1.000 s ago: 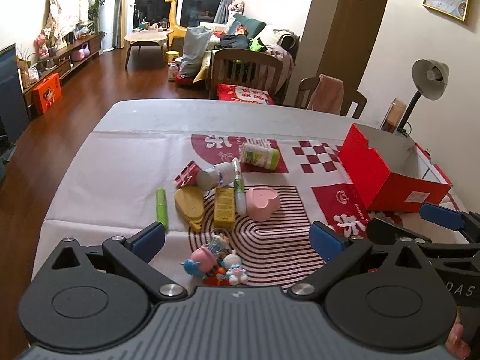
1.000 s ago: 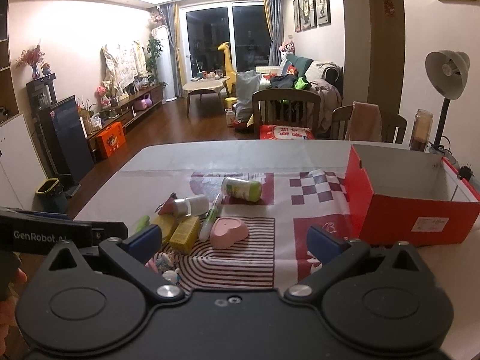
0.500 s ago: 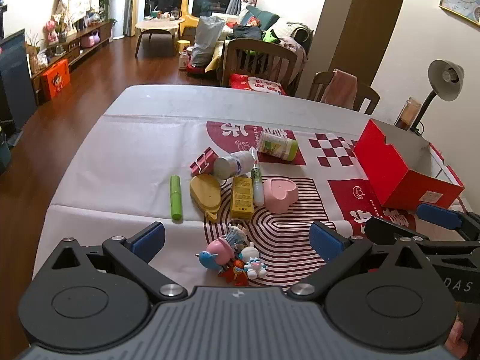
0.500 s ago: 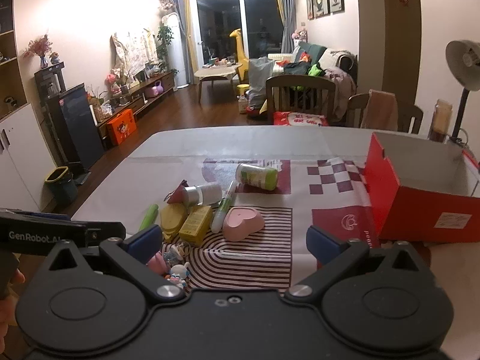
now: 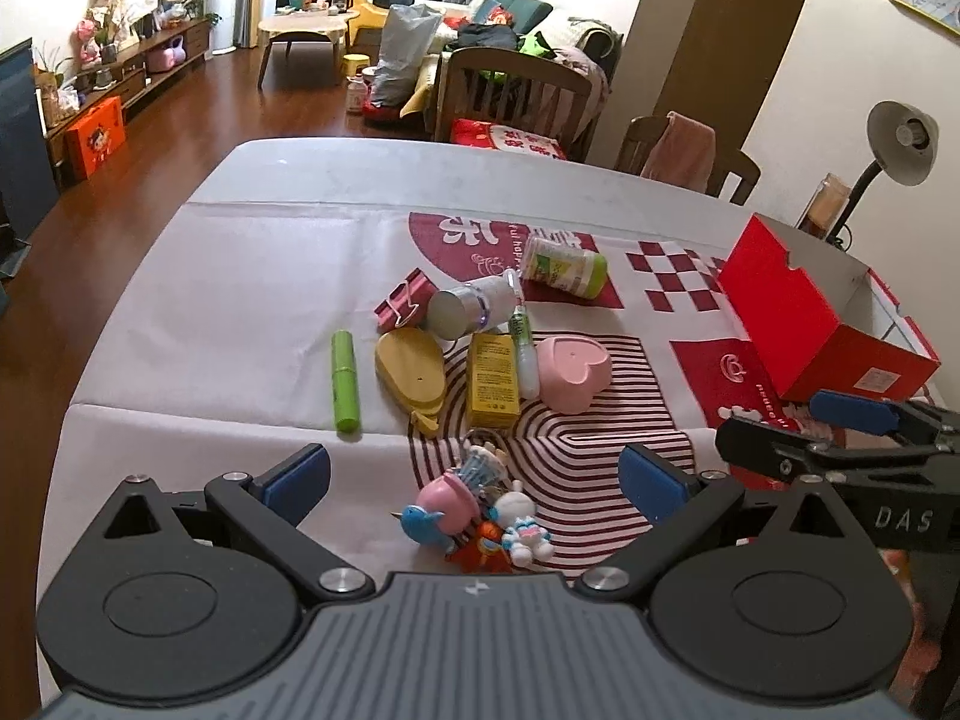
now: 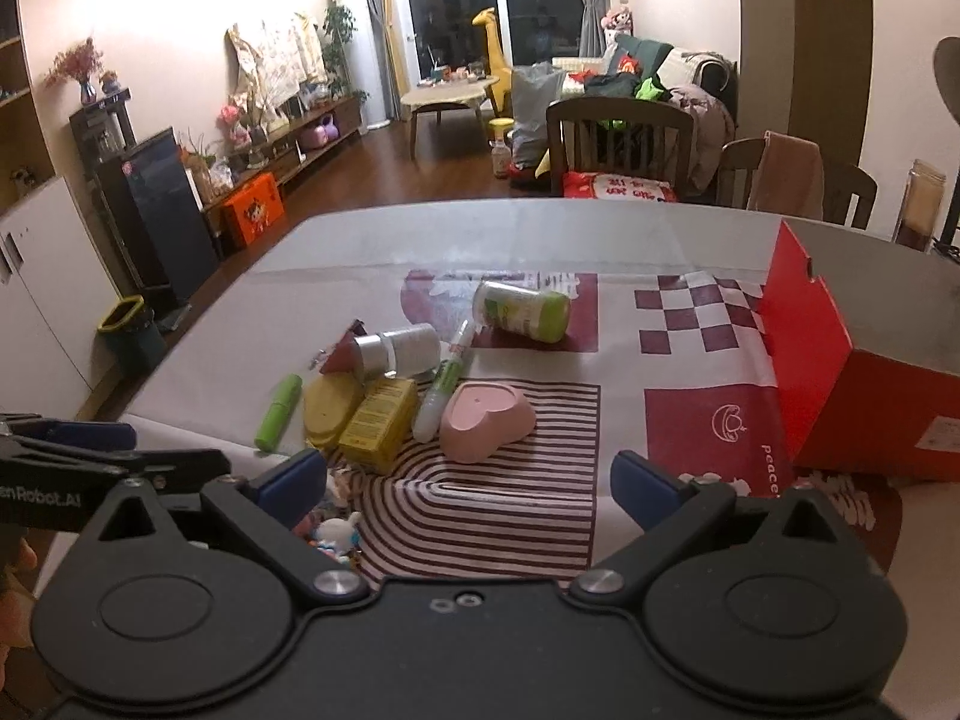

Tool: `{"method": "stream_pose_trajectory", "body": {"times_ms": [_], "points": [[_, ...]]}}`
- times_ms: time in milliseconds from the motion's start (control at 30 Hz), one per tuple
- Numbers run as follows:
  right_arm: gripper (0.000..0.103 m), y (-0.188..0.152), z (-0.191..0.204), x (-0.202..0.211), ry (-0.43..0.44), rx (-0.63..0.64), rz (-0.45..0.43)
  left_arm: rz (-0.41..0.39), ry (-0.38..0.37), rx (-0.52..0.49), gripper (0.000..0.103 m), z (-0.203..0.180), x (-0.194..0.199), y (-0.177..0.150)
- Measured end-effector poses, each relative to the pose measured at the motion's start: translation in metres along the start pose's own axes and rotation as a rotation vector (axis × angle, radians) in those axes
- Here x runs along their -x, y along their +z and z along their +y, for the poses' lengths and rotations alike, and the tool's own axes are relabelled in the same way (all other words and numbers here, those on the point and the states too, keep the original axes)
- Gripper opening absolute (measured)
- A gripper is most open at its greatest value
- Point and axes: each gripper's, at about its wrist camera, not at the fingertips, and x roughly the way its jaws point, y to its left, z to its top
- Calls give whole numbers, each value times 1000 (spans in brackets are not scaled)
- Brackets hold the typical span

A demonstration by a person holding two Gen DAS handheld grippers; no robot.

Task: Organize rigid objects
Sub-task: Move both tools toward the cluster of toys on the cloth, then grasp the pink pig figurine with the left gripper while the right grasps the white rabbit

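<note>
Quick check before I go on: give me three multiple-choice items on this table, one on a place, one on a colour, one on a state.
1. Where does the box stand relative to the clutter?
A. to its right
B. to its left
C. in its middle

2. What colour is the heart dish?
A. green
B. pink
C. blue

3. How is the left hand-held gripper?
A. shut on the green tube
B. shut on nothing
C. open, holding nothing

Answers:
1 A, the red box sits at the cloth's right edge.
2 B, it is pale pink.
3 C, its blue pads stand wide apart over the toys.
</note>
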Motion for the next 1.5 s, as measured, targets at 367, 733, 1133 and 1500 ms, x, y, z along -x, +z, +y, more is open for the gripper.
{"method": "stream_pose_trajectory", "body": {"times_ms": [367, 733, 1133, 1500], "points": [[85, -37, 39, -37, 175, 205, 154, 82, -2, -5, 102, 23, -52, -14], [61, -46, 53, -60, 238, 224, 182, 139, -37, -15, 93, 28, -79, -21], [39, -44, 48, -81, 286, 163, 187, 191, -91, 7, 54, 31, -95, -22], [29, -43, 33, -89, 339, 59, 214, 197, -121, 79, 47, 45, -96, -20]]}}
